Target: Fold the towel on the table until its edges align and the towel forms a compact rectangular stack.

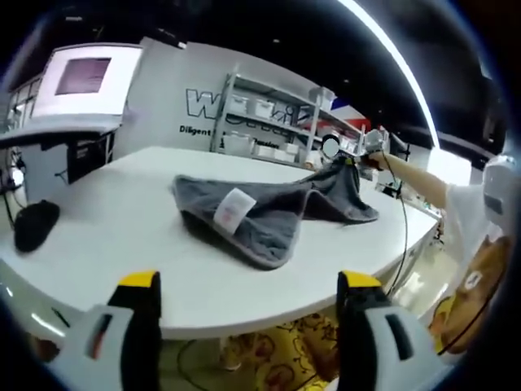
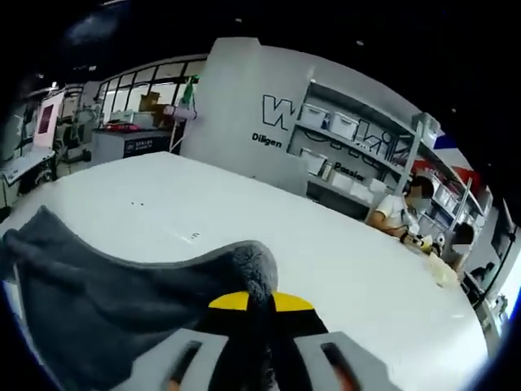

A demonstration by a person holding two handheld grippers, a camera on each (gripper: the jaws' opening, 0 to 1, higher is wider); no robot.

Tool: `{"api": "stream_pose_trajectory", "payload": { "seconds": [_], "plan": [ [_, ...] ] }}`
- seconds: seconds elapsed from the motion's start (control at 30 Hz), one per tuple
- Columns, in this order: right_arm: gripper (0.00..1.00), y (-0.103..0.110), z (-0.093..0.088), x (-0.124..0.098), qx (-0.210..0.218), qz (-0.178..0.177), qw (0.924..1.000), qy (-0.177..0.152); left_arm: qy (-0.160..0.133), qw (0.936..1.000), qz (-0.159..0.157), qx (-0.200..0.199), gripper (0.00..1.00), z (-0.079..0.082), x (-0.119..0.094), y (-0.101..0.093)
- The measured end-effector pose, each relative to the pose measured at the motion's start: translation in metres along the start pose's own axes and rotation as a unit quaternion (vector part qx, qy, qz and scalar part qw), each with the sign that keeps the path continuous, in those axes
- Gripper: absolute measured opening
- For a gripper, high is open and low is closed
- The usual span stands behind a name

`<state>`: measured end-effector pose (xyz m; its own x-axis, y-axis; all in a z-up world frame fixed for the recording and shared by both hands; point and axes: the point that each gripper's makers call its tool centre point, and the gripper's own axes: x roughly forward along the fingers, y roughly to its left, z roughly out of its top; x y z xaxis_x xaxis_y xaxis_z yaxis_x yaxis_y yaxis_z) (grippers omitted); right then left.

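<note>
A big white wall (image 2: 244, 90) with black letters stands behind metal shelves (image 2: 358, 155) holding boxes; a long light (image 1: 391, 57) glows overhead.

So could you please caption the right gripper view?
Right gripper pinching a corner of the grey towel above the white table.

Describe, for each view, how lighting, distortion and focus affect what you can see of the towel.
Left gripper view: fisheye bends the table edge; a bright ceiling strip glares; the towel is sharp, its label readable as a pale patch. Right gripper view: the towel is close, soft, shaded dark at the right gripper; background shelves curve.
</note>
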<state>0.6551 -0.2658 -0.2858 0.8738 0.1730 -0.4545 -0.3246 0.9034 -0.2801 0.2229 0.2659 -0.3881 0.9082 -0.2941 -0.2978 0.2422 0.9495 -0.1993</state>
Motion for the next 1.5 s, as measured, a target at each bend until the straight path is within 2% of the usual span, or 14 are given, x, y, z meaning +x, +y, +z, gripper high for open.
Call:
{"api": "stream_pose_trajectory", "payload": {
  "seconds": [0.17, 0.33, 0.47, 0.57, 0.67, 0.83, 0.97, 1.07, 1.13, 1.3, 1.33, 1.4, 1.43, 1.5],
  "plan": [
    [0.08, 0.006, -0.032, 0.038, 0.005, -0.001, 0.9996, 0.029, 0.008, 0.9999, 0.010, -0.006, 0.94, -0.004, 0.002, 0.005],
    [0.09, 0.017, -0.051, 0.065, 0.010, 0.004, 0.9989, 0.045, 0.013, 0.9998, 0.015, -0.010, 0.94, -0.009, 0.005, 0.008],
    [0.09, 0.023, -0.054, 0.074, 0.011, 0.009, 0.9987, 0.049, 0.017, 0.9997, 0.018, -0.010, 0.94, -0.010, 0.007, 0.009],
    [0.10, 0.025, -0.051, 0.073, 0.006, 0.012, 0.9990, 0.044, 0.017, 0.9997, 0.016, -0.008, 0.94, -0.009, 0.007, 0.007],
    [0.17, 0.022, -0.045, 0.066, 0.007, 0.010, 0.9993, 0.035, 0.017, 0.9997, 0.015, -0.004, 0.94, -0.008, 0.007, 0.005],
    [0.30, 0.018, -0.039, 0.050, 0.012, 0.013, 0.9996, 0.023, 0.011, 0.9999, 0.012, 0.000, 0.94, -0.004, 0.005, 0.003],
    [0.38, 0.018, -0.034, 0.033, 0.029, 0.029, 0.9992, 0.001, 0.008, 0.9999, 0.011, 0.002, 0.94, -0.002, 0.004, 0.002],
    [0.54, 0.021, -0.033, 0.014, 0.040, 0.046, 0.9980, -0.015, 0.005, 0.9999, 0.008, 0.004, 0.94, 0.002, 0.004, 0.001],
    [0.62, 0.024, -0.037, 0.000, 0.043, 0.059, 0.9972, -0.016, 0.003, 1.0000, 0.006, 0.006, 0.94, 0.003, 0.004, 0.000],
    [0.76, 0.029, -0.053, -0.056, 0.033, 0.082, 0.9952, -0.043, -0.001, 0.9999, -0.001, 0.011, 0.94, 0.007, 0.005, -0.004],
    [0.78, 0.029, -0.054, -0.060, 0.034, 0.082, 0.9950, -0.045, -0.002, 0.9999, -0.002, 0.012, 0.94, 0.008, 0.005, -0.004],
    [0.82, 0.030, -0.065, -0.085, 0.036, 0.088, 0.9938, -0.056, -0.004, 0.9999, -0.005, 0.012, 0.94, 0.009, 0.005, -0.005],
    [0.84, 0.030, -0.067, -0.088, 0.037, 0.089, 0.9937, -0.057, -0.004, 0.9999, -0.005, 0.012, 0.94, 0.009, 0.005, -0.005],
    [0.88, 0.033, -0.082, -0.114, 0.041, 0.092, 0.9930, -0.062, -0.006, 0.9999, -0.007, 0.013, 0.94, 0.010, 0.006, -0.007]
  ]
}}
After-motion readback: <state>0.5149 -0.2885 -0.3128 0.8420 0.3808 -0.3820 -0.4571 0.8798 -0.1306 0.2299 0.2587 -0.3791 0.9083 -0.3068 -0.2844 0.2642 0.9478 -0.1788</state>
